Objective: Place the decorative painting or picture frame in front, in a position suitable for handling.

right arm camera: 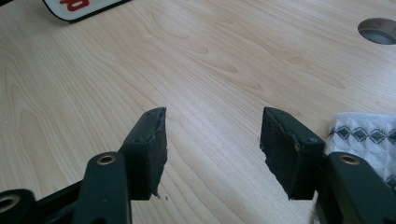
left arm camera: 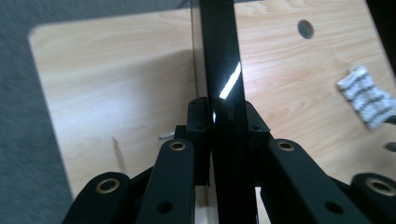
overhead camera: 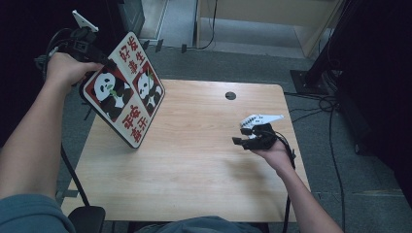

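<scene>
A square board (overhead camera: 124, 90) with red panels, pandas and Chinese characters stands tilted, its lower edge on the wooden table (overhead camera: 194, 160) at the left. My left gripper (overhead camera: 104, 63) is shut on the board's upper left rim. In the left gripper view the board (left arm camera: 219, 56) runs edge-on, dark and glossy, between the pressed-in jaws of that gripper (left arm camera: 224, 112). My right gripper (overhead camera: 240, 136) hovers low over the table's right side, open, with bare wood between the pads (right arm camera: 212, 135). A corner of the board (right arm camera: 77, 7) peeks in at the top left there.
A white patterned cloth (right arm camera: 364, 135) lies on the table beside my right gripper, also seen far off as the cloth (left arm camera: 366, 95). A round cable hole (overhead camera: 231, 95) sits near the table's far edge. Cables (overhead camera: 320, 104) trail on the grey floor to the right.
</scene>
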`<state>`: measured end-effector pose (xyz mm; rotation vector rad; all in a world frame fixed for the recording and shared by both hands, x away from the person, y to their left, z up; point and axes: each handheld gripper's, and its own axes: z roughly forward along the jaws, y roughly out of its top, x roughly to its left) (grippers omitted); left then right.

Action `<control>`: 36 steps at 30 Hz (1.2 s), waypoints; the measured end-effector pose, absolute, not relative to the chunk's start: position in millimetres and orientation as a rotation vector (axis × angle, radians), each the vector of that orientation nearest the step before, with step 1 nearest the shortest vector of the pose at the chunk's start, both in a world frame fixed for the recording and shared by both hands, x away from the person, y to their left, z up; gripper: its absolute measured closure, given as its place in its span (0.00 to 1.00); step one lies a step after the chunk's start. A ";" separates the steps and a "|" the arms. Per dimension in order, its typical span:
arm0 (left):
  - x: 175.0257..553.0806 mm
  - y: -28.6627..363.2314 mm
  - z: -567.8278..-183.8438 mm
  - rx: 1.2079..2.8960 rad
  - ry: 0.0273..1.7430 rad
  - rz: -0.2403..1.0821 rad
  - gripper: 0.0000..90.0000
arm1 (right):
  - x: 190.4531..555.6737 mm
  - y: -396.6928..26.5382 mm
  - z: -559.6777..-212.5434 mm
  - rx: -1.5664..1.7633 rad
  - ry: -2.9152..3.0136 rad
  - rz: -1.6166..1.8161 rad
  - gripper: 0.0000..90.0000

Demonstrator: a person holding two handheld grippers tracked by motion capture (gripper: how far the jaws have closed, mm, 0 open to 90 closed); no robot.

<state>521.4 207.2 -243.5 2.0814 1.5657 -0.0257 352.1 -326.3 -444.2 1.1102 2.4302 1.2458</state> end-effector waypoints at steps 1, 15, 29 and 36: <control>521.9 205.9 -242.2 2.089 1.576 -0.027 0.90 | 352.4 -327.6 -443.9 1.108 2.427 1.255 0.50; 475.6 157.6 -201.1 2.169 1.406 -0.019 0.88 | 354.5 -332.8 -443.7 1.102 2.396 1.269 0.47; 442.7 82.0 -210.5 2.218 1.234 -0.058 0.88 | 356.2 -338.3 -445.4 1.139 2.373 1.232 0.47; 434.0 48.9 -231.1 2.252 1.193 -0.114 0.88 | 355.5 -339.7 -444.5 1.135 2.365 1.228 0.47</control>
